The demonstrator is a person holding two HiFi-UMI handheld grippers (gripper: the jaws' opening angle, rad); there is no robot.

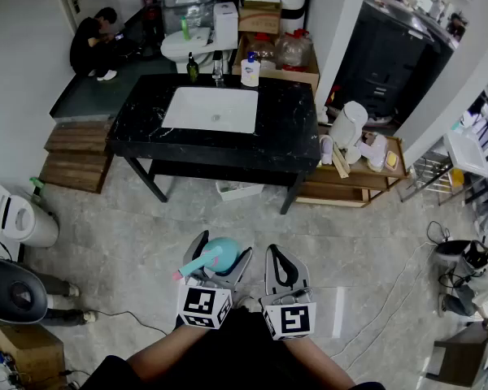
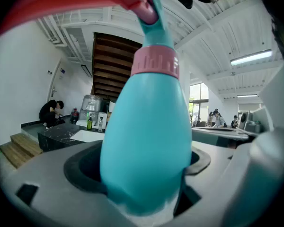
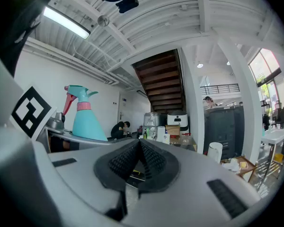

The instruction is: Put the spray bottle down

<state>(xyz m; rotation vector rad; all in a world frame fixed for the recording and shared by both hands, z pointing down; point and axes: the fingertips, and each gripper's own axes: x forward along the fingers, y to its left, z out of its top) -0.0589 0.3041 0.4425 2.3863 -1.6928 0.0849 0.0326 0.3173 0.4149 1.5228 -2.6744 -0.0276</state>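
Big open studio hall with a bathroom set-up, black marble counter (image 1: 289, 128) with white basin (image 1: 211, 109) sunk in it, toilet (image 1: 187, 49) beyond its far edge, tiled floor (image 1: 146, 230) with loose cables (image 1: 388, 292), wooden steps (image 1: 73, 159), strip-lit beamed ceiling (image 3: 156, 18)

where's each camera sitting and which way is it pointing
Head view: on the person's head, facing steeply down at the grey tiled floor and black marble sink counter; both forearms, left gripper and right gripper show.
Left gripper view: rides the left gripper, looking along its jaws, shut on the teal plastic spray bottle filling the frame.
Right gripper view: rides the right gripper, looking level along its shut, empty jaws towards the counter.
Shared: all three show the bottle and counter.
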